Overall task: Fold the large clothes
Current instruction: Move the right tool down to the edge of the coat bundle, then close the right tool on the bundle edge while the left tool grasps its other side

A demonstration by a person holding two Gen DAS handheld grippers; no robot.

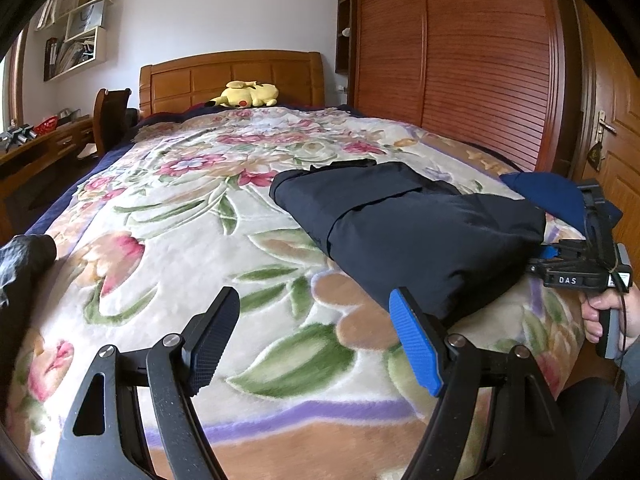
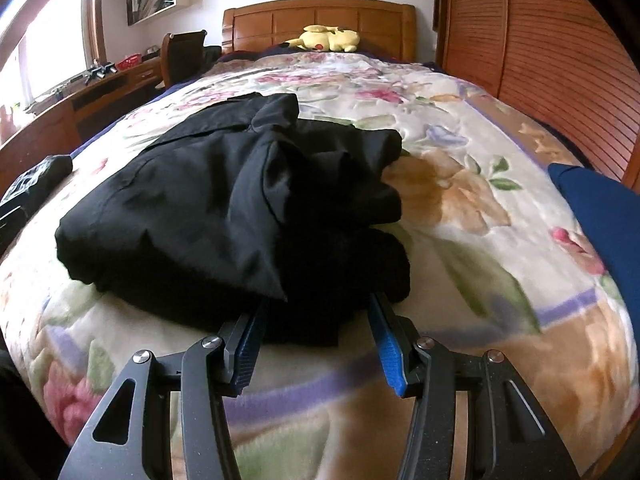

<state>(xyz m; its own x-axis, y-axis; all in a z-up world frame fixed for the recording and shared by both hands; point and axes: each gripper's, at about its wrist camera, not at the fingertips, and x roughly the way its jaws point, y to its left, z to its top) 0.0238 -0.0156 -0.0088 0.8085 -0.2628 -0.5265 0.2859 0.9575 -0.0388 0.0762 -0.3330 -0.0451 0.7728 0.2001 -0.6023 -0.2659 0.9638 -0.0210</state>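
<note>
My left claw (image 1: 314,338) hovers wide over the bed (image 1: 192,248), my right claw (image 2: 316,344) straddles the folded dark garment's (image 2: 208,208) near edge, spread wide; I should pinch every layer together before lifting.

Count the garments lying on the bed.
3 visible: folded black garment at the right claw; blue fabric item at the right edge; crumpled dark shiny garment at the left edge. More may lie out of frame.

Bed (image 1: 208,216), floral blanket: dark folded garment (image 1: 404,224), blue cloth (image 1: 548,192), yellow plush (image 1: 248,94).
</note>
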